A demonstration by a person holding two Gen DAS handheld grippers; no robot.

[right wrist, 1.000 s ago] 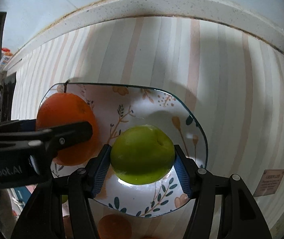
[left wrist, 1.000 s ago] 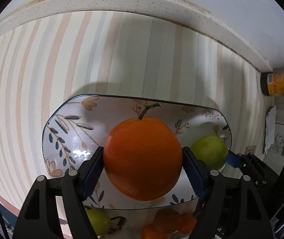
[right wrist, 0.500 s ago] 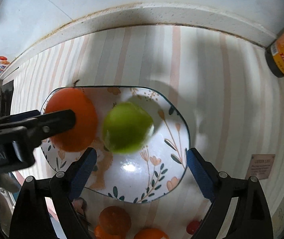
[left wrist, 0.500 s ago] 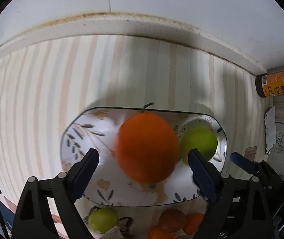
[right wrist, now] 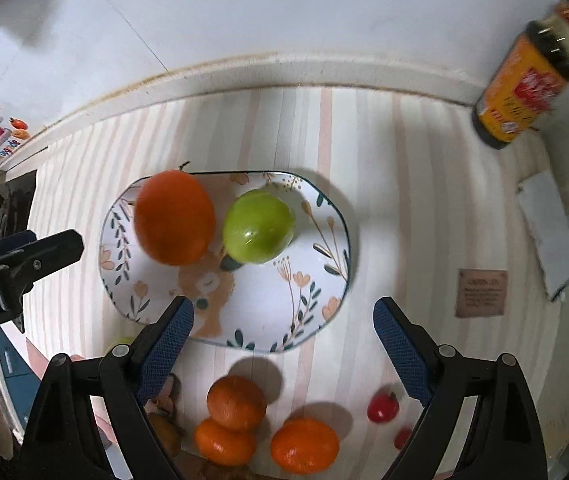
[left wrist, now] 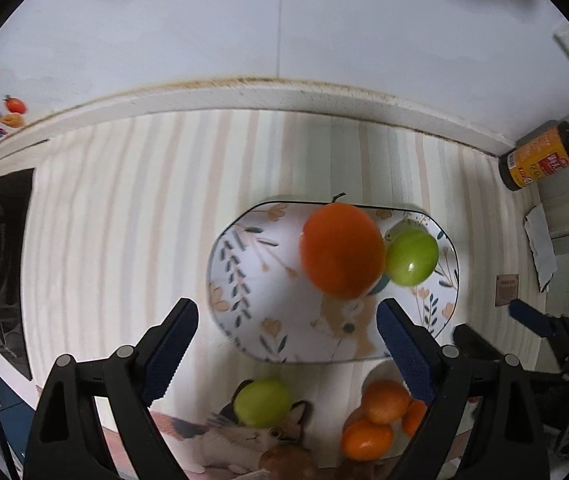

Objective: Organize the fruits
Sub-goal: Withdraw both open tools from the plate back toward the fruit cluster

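Now, both grippers are hanging above a floral plate (right wrist: 324, 216): the left gripper (left wrist: 287, 330) is gaping wide and empty, an orange (right wrist: 174, 218) and green apple (right wrist: 258, 228) are sitting touching on the plate, and the right gripper (right wrist: 283, 326) is spread wide, holding nothing

The orange (right wrist: 174, 218) and apple (right wrist: 258, 228) are sitting side by side, touching, on the plate (right wrist: 316, 312); smaller fruits (right wrist: 236, 402) are lying just in front of it.
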